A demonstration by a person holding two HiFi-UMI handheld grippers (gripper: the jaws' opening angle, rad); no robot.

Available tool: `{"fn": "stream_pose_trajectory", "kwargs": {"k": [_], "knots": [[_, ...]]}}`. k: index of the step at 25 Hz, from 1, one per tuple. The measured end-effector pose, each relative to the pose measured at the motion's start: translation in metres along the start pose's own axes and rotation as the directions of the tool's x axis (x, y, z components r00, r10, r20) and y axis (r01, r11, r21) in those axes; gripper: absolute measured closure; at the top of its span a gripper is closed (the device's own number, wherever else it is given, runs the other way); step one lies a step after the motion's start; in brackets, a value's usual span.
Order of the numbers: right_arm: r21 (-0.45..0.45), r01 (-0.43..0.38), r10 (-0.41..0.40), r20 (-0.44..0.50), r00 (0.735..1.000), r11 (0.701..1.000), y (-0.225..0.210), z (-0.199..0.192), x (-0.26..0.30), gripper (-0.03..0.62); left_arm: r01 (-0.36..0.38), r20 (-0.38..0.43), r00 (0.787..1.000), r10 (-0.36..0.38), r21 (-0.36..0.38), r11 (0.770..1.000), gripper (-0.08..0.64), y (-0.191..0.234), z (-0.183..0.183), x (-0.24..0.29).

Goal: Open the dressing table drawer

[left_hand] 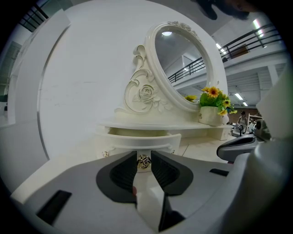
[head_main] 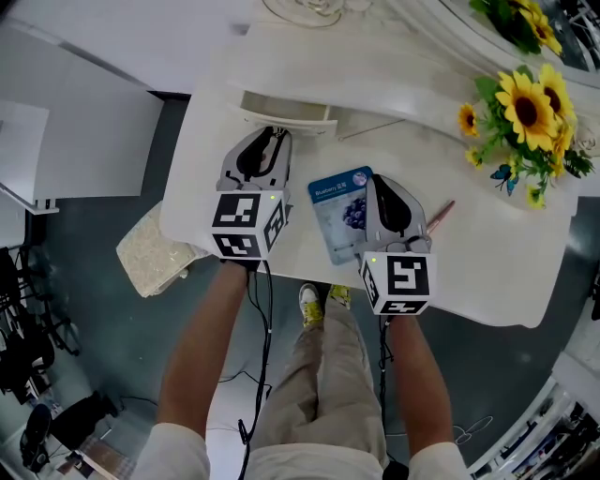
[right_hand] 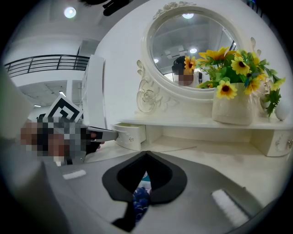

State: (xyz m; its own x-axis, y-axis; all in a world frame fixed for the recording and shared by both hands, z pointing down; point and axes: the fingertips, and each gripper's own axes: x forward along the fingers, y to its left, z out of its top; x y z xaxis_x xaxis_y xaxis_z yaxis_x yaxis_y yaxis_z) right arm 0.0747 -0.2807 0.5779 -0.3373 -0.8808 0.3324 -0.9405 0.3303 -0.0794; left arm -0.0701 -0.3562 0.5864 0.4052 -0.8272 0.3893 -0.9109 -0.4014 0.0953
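Forearms [head_main: 211, 347] stretched forward, left gripper [left_hand: 143, 155] fingers clamping drawer knob [left_hand: 143, 161], right gripper [right_hand: 145, 155] fingers closed, empty

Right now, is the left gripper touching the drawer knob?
Touching. In the left gripper view the left gripper has its jaws shut on the drawer knob, pressing both sides.

This looks like a staged bedroom corner set up inside a large open hall. The bedroom part is a white dressing table [head_main: 487, 253] with a carved oval mirror [right_hand: 192, 45] and a gilt drawer knob [left_hand: 143, 161]. Sunflowers [head_main: 530, 112] in a white vase [right_hand: 231, 109] and a blueberry face-mask sachet [head_main: 342, 214] sit on the surface. The hall shows in the mezzanine railings [left_hand: 256, 37], ceiling lights [right_hand: 69, 12], plain white partition panels [left_hand: 82, 82] and a dark grey floor [head_main: 103, 337] with loose cables [head_main: 469, 433].
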Motion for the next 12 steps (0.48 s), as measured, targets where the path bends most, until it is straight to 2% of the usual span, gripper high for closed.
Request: {"fn": "stream_pose_trajectory", "kwargs": {"k": [12], "knots": [[0.001,0.0,0.0,-0.005,1.0,1.0,0.0,-0.0011,0.0007,0.583,0.002,-0.003,1.0,-0.002,0.002,1.0,0.46,-0.0006,-0.0036,-0.0058]]}}
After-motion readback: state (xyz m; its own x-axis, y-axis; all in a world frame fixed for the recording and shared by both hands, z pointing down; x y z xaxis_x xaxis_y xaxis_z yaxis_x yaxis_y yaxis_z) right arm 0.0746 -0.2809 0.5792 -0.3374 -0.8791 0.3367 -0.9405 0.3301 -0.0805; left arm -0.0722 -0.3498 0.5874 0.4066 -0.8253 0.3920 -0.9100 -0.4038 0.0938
